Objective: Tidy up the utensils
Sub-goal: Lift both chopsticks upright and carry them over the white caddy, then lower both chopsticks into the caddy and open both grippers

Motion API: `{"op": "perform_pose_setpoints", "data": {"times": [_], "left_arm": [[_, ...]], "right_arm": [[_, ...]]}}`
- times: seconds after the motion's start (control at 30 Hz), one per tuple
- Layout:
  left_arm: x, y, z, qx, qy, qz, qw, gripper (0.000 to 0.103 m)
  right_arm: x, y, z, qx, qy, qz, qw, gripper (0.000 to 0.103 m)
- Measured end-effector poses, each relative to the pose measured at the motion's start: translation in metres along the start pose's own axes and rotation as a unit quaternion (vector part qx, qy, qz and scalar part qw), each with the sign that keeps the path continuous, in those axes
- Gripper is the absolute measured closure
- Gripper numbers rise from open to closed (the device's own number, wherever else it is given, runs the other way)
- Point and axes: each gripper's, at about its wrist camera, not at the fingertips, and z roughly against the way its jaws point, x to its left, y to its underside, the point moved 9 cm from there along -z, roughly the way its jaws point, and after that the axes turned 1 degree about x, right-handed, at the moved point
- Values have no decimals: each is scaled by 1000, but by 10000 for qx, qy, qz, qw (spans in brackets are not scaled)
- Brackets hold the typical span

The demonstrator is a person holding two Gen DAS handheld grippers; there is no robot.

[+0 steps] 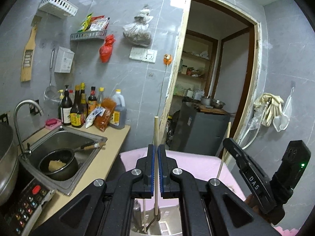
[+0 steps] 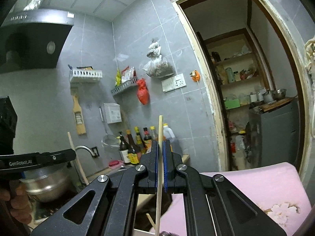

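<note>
Grey tiled kitchen wall (image 1: 128, 72) ahead: our left tongs (image 1: 157, 147) and right tongs (image 2: 161, 144) each clamp one upright chopstick (image 1: 156, 137).

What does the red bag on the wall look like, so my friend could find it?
Start at the doorway and look left along the grey tiled wall to the white switch panel. Just left of that hangs the red bag, below a grey shelf of packets. It is bright red and knotted on top, unlike the clear bag nearby.
</note>
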Motion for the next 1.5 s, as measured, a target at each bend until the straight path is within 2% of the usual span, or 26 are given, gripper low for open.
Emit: {"op": "perform_pose_setpoints", "data": {"times": [0.37,0.5,0.73,1.03,1.5], "left_arm": [[14,41,-13,310,18,189,9993,99],[13,53,-19,404,-34,83,9991,99],[12,76,-33,597,-9,-12,9982,99],[13,101,-46,815,117,96,9966,99],[11,112,-48,1101,240,63,9936,99]], "right_arm": [[8,37,-14,239,135,380,9989,99],[9,47,-19,398,118,465,9981,99],[4,59,-20,567,122,449,9973,99],[-4,80,-20,868,198,317,9955,99],[-8,94,-9,1145,320,141,9928,98]]}}
